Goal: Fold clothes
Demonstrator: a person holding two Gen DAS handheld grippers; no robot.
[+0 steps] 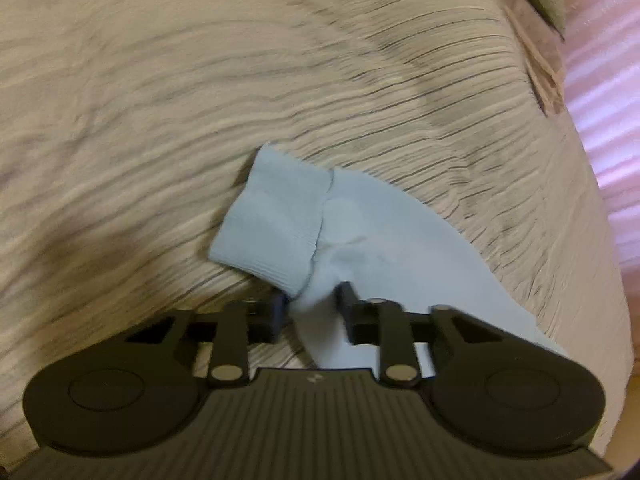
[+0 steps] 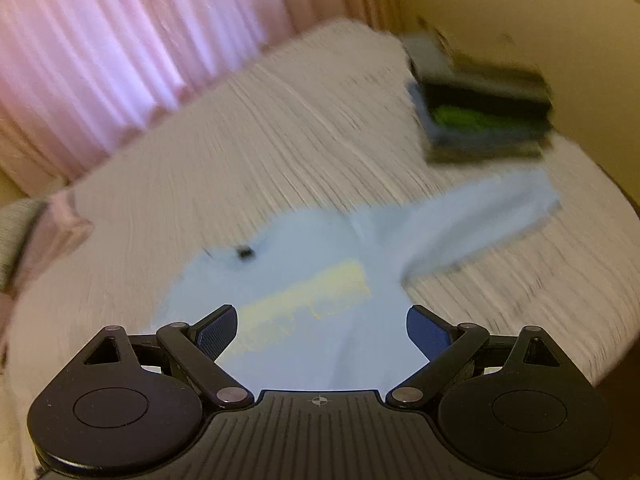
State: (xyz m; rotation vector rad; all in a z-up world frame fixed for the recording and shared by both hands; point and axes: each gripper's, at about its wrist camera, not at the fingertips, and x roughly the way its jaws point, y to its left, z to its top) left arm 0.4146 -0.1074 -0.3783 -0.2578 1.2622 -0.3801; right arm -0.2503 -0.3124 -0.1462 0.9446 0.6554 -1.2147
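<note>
A: What does the left wrist view show?

B: The left hand-held gripper [image 1: 313,312] points down at a bed [image 1: 160,100] covered in a ribbed beige spread. Its jaws stand nearly together, with a bunch of cloth pinched between them just behind the ribbed cuff [image 1: 272,220] of a pale blue sweatshirt [image 1: 380,248]. The cuff lies just beyond the fingertips; the sleeve runs back to the right and under the gripper.

A: And the right wrist view?

B: The right hand-held gripper [image 2: 322,330] hangs above the body of the same sweatshirt with its jaws wide apart and nothing between them. The picture is blurred. A yellow print [image 2: 304,300] shows on the chest, and one sleeve [image 2: 480,216] stretches away to the far right, towards a stack of folded clothes [image 2: 480,116] in the far right corner of the bed. A pink curtain [image 2: 100,52] hangs behind the bed.

A: How far along is the task?

B: Judging by the stack, several garments are already folded. This sweatshirt lies spread out and appears to be at its first step, with one sleeve gripped. Folding in the sleeves, doubling the body and adding it to the stack remain.
</note>
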